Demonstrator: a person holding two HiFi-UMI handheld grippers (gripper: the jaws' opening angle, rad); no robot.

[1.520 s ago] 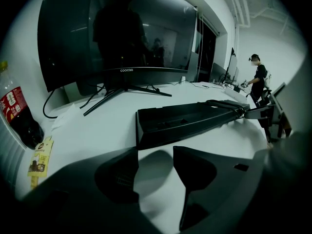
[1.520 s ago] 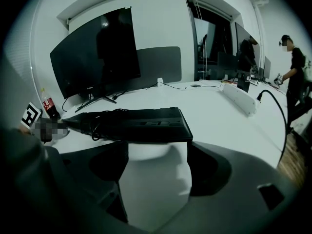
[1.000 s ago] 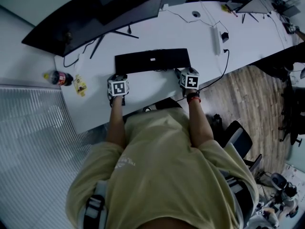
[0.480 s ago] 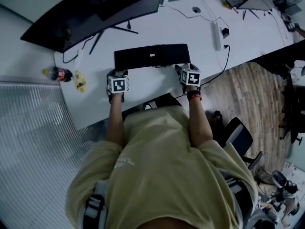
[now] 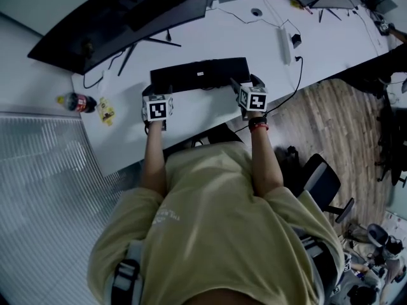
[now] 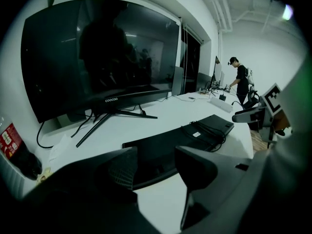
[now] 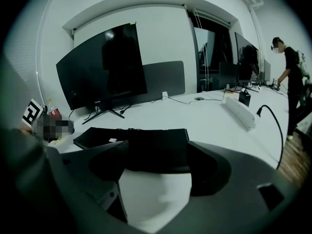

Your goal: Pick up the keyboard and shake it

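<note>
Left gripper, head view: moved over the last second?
Yes. Against the red-labelled cola bottle lying on the white desk, the left gripper has edged forward, toward the black keyboard.

Clearance round the keyboard: near side open, far side crowded.

A bare strip of worktop (image 5: 203, 116) runs along the near edge of the keyboard (image 5: 198, 75). Only the left hand-held gripper (image 5: 156, 95) and right hand-held gripper (image 5: 247, 85) stand in it, one at each near end, jaws apart and pressing on nothing. Beyond the keyboard a narrow clear band, then the splayed monitor stand legs (image 5: 151, 42) under the overhanging monitor (image 5: 121, 14). Left flank: bottle (image 5: 76, 101) and yellow packet (image 5: 107, 112) near the worktop's edge, apart from the keyboard. Right flank: black cable (image 5: 299, 75) drops over the edge, with the power strip (image 5: 283, 43) farther back. A loose cable bundle (image 6: 210, 128) lies on the keyboard itself.
</note>
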